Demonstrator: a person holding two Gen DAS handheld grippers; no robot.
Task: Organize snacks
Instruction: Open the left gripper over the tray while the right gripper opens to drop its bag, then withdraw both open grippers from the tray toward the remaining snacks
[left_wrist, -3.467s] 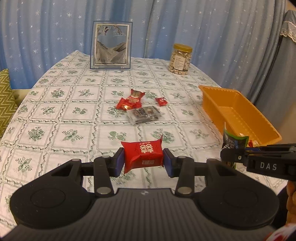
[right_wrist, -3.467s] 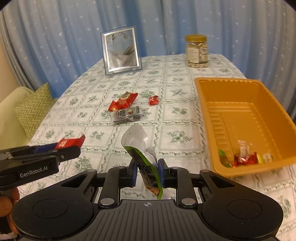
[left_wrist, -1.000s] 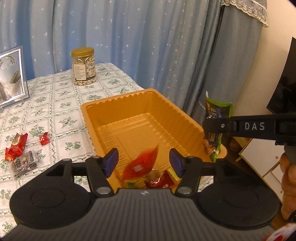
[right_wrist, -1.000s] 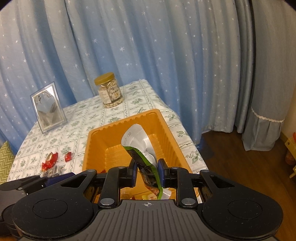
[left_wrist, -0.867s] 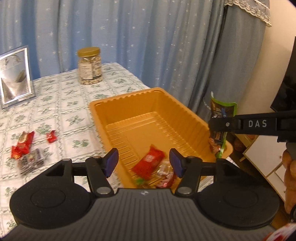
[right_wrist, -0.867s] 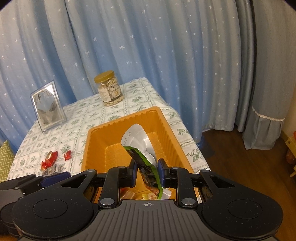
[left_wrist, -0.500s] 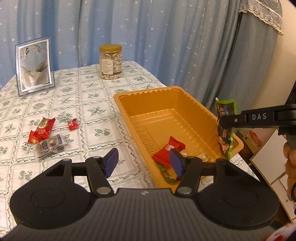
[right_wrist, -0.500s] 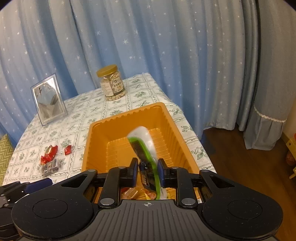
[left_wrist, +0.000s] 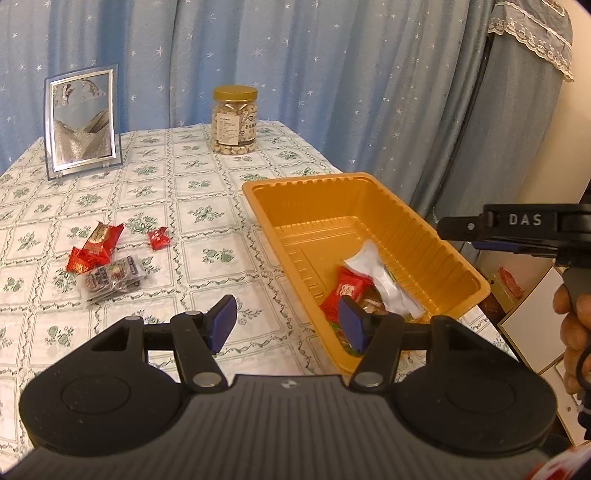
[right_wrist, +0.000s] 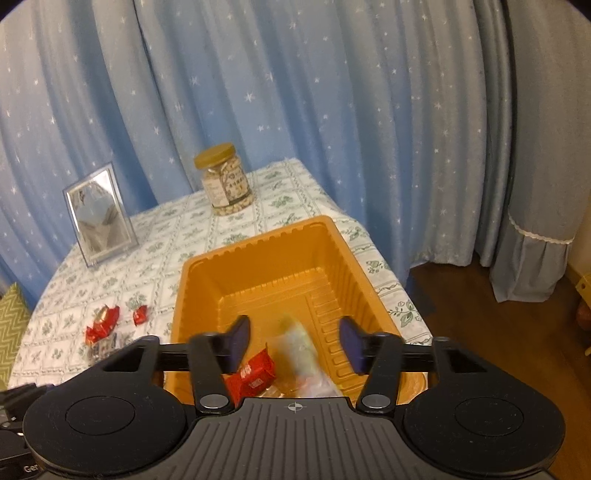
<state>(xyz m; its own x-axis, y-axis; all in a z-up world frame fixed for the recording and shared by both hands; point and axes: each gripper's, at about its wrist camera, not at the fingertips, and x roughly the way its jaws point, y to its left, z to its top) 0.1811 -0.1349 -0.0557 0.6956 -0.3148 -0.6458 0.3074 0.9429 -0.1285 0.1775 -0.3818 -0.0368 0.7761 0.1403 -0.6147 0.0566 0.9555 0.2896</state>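
Silver frame (left_wrist: 82, 123) stands at the far left of my table (left_wrist: 177, 206), upright on the flowered cloth, with blue starred curtain (left_wrist: 295, 74) behind it. Nearer me on that side lie the loose snacks: a red wrapper (left_wrist: 96, 246), a small red candy (left_wrist: 159, 238) just to its right, and a clear pack (left_wrist: 112, 277) touching the wrapper's near end. Further right and far back is the jar (left_wrist: 233, 120) with its gold lid.

My left hand-held gripper (left_wrist: 282, 319) hangs over the table edge beside the tray, pads apart and nothing between them (its right pad overlaps the tray's near corner in the left wrist view).

Right of centre sits the orange tray (left_wrist: 436, 240), near the table's right edge. In its near end lie a red packet (left_wrist: 347, 290) and, touching it on the right, the white pouch (left_wrist: 380, 275) with a green edge; some smaller sweets are under them, too hidden to tell apart.

My right hand-held gripper (right_wrist: 293, 343) is above the tray's near end, and its jaws have just been opening: the pads stand apart and press on nothing, while the pouch (right_wrist: 301, 349) shows as a pale blur between them, down in the tray beside the red packet (right_wrist: 253, 374). From the left wrist view that gripper (left_wrist: 495, 229) reaches in from the far right, with my hand (left_wrist: 574, 332) on its grip.
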